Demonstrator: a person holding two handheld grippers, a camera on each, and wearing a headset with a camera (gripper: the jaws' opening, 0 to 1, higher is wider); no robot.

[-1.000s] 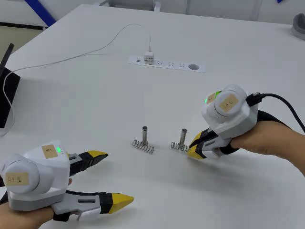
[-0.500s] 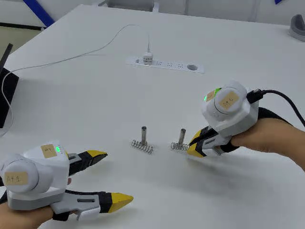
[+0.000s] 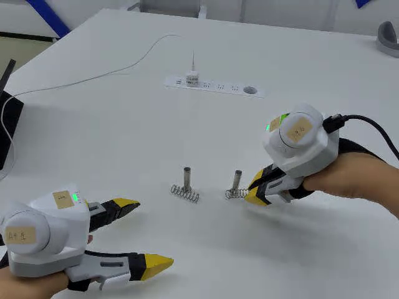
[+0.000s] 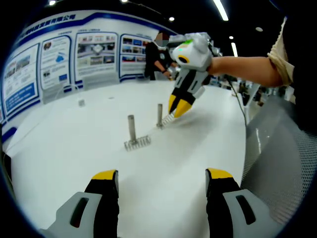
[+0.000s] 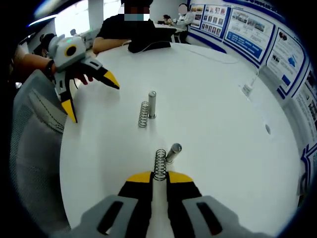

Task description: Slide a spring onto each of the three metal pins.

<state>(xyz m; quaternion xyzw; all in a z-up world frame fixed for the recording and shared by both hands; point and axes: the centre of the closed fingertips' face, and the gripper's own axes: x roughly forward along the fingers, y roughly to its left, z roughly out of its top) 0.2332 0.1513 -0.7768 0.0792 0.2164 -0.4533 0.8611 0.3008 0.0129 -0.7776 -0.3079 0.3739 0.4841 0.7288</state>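
- While our right gripper [image 5: 159, 178] has its fingers [image 5: 141, 179] clamped on one end of the spring [image 5: 160, 162], which lies on the worktop [image 5: 223, 124] just beside its pin [image 5: 174, 150], so thin a grip could let it flick away.
- If we lift it askew, we could knock that pin over.
- Our left gripper [image 4: 161, 176] hovers well apart, fingers [image 4: 105, 178] open wide, so nothing steadies the pin.

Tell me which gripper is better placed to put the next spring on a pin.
Right, probably. The right gripper is shut on one end of the spring lying beside the right-hand pin. The left gripper is open, apart from the other pin and other spring.
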